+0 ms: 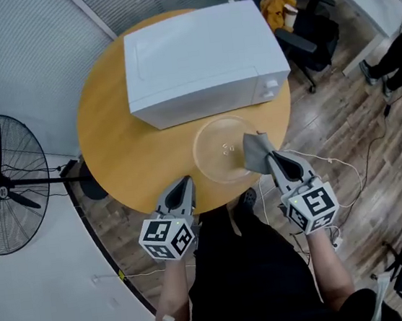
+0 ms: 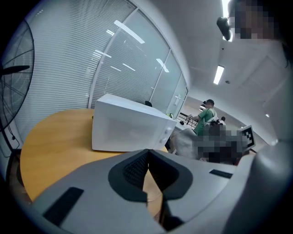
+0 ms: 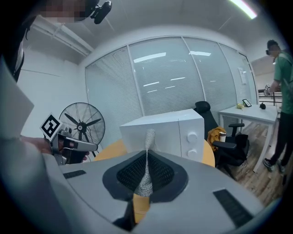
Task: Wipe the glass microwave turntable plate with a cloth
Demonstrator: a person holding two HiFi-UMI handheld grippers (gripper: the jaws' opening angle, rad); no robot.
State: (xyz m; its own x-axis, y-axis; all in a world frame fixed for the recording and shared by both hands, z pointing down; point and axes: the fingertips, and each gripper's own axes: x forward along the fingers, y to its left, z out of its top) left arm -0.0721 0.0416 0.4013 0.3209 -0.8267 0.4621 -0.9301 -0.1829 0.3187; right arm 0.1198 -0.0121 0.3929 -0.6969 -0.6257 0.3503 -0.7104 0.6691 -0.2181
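Round table [image 1: 119, 144] w/ microwave [image 1: 199, 54] just behind plate [image 1: 218, 150]; right tool [image 1: 272, 156] pinching cloth [image 1: 256, 153], left tool [image 1: 184, 182] closed, empty.

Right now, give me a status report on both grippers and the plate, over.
Left gripper shut, empty, near the table edge. Right gripper shut on grey cloth, held over the glass plate. Microwave behind; nothing in the way.

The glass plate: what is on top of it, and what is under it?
A grey cloth, pinched in the right gripper, hangs over the right side of the glass plate; contact cannot be told. The wooden table shows through the glass. The cloth hides the rim there.
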